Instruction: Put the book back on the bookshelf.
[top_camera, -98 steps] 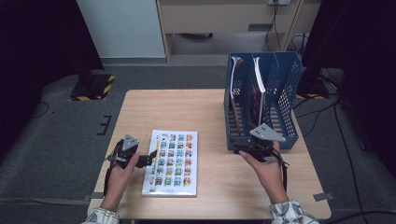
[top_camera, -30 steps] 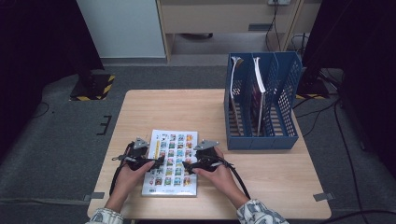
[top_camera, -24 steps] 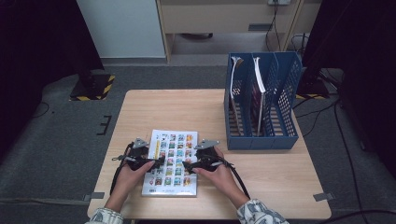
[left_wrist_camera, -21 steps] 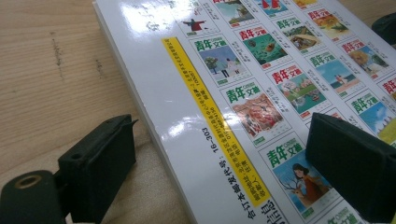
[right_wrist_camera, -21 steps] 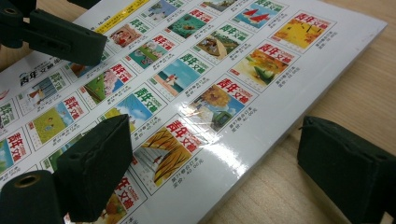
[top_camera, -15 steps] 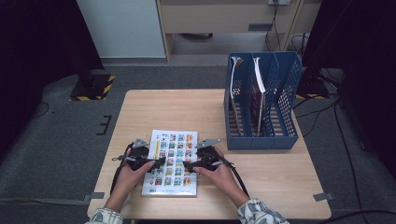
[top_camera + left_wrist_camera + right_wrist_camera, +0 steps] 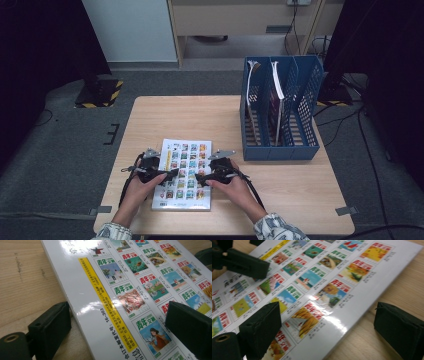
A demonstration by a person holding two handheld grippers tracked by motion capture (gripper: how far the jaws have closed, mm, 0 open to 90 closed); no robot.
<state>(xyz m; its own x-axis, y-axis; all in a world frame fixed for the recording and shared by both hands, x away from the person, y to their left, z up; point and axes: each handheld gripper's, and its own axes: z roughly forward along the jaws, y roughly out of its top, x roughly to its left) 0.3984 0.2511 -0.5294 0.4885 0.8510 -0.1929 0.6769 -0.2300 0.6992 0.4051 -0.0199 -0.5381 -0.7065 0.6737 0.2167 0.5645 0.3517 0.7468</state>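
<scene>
A magazine (image 7: 183, 173) lies flat on the wooden surface (image 7: 280, 180), near its front edge and left of centre, its glossy cover printed with rows of small colour pictures. The left hand-held gripper (image 7: 167, 174) sits at the magazine's left edge, the right hand-held gripper (image 7: 200, 177) at its right edge, each held in one of the person's hands.

In the left gripper view, the left hand-held gripper (image 7: 117, 332) has its jaws apart and straddles the magazine's (image 7: 105, 290) edge: one jaw rests on the bare wood beside it, the other over the printed cover. A yellow strip (image 7: 105, 302) with black print runs along that side of the cover.

In the right gripper view, the right hand-held gripper (image 7: 325, 332) is likewise spread, one jaw over the cover (image 7: 312, 287), the other over the wood beside the edge. The left hand-held gripper (image 7: 247, 263) appears across the magazine at the upper left.

A blue file rack (image 7: 305, 145) stands at the surface's back right, well apart from the magazine, with upright books (image 7: 276, 100) in it.
</scene>
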